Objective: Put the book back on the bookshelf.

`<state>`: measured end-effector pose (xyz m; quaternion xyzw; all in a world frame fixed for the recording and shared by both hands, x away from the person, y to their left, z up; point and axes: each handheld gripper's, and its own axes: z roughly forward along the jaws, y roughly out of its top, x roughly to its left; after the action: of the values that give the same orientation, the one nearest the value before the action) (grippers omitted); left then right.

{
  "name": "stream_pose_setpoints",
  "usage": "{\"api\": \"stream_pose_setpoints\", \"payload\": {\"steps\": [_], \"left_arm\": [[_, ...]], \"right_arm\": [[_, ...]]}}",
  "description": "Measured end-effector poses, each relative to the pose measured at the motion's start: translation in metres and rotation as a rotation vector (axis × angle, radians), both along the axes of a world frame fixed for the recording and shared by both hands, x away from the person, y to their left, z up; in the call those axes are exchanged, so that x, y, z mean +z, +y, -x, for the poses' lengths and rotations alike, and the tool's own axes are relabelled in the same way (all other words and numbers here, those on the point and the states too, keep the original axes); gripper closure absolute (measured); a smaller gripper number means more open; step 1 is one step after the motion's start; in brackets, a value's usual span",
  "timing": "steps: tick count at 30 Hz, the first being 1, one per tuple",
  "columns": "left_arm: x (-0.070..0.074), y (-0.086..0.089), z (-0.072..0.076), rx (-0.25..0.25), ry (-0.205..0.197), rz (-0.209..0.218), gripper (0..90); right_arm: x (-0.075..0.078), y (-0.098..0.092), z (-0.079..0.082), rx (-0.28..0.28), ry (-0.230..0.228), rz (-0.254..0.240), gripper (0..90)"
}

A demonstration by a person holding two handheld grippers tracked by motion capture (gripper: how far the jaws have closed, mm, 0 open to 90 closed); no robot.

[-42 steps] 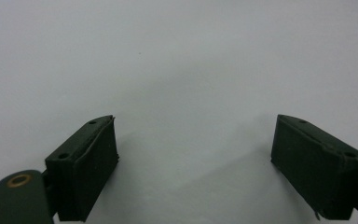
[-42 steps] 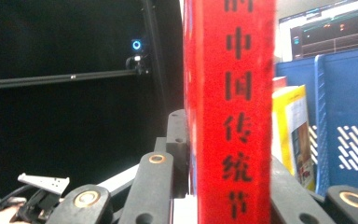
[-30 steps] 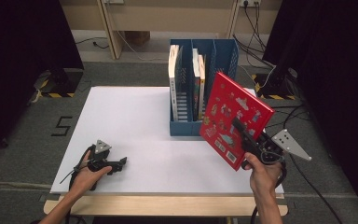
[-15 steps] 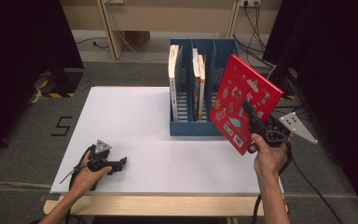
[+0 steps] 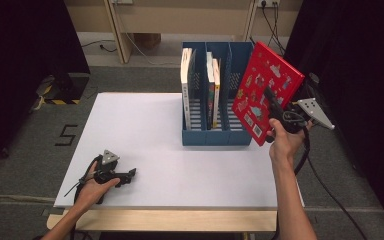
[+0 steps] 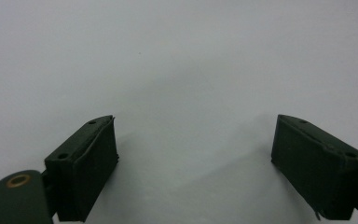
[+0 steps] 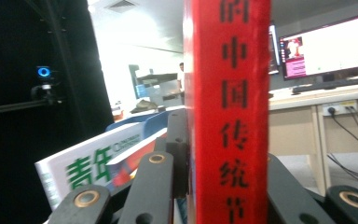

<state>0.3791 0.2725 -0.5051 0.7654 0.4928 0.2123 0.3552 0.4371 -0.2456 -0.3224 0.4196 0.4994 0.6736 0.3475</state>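
A red picture book (image 5: 265,90) hangs tilted in the air beside the right end of the blue file rack (image 5: 215,137). My right gripper (image 5: 271,102) is shut on the book's lower right part. In the right gripper view the red spine (image 7: 228,70) with black characters stands upright between the black jaws of my right gripper (image 7: 228,161). My left gripper (image 5: 130,173) lies on the white table (image 5: 145,130) at the front left, held by a hand. Seen in the left gripper view, my left gripper (image 6: 193,158) is open over bare white tabletop (image 6: 177,56).
The rack holds a white book (image 5: 186,85) in its left slot and two thin books (image 5: 212,90) in the middle one; a white book with green characters (image 7: 93,163) shows in the right gripper view. Dark curtains flank the table. Cables lie on the floor behind.
The right hand has carried the red book up and to the right, from in front of the rack toward its right end. The left hand has stayed still.
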Motion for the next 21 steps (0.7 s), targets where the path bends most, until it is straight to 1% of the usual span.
{"api": "stream_pose_setpoints", "payload": {"steps": [3,8,11,15,21], "left_arm": [[0.0,0.0,0.0,0.0,-0.001,0.0,13.3],[0.0,0.0,0.0,0.0,0.001,-0.001,13.3],[0.0,0.0,0.0,0.0,0.001,-0.001,13.3],[0.0,0.0,0.0,0.0,0.001,0.0,13.3],[0.0,0.0,0.0,0.0,0.001,-0.001,13.3]], "right_arm": [[0.002,0.0,-0.013,-0.022,0.003,0.014,79.2],[0.004,0.002,-0.029,-0.05,0.008,0.038,79.2],[0.002,0.004,-0.038,-0.061,0.005,0.024,79.2],[-0.004,0.005,-0.05,-0.077,0.016,0.001,79.2],[-0.014,0.007,-0.066,-0.095,0.03,0.004,79.2]]}}
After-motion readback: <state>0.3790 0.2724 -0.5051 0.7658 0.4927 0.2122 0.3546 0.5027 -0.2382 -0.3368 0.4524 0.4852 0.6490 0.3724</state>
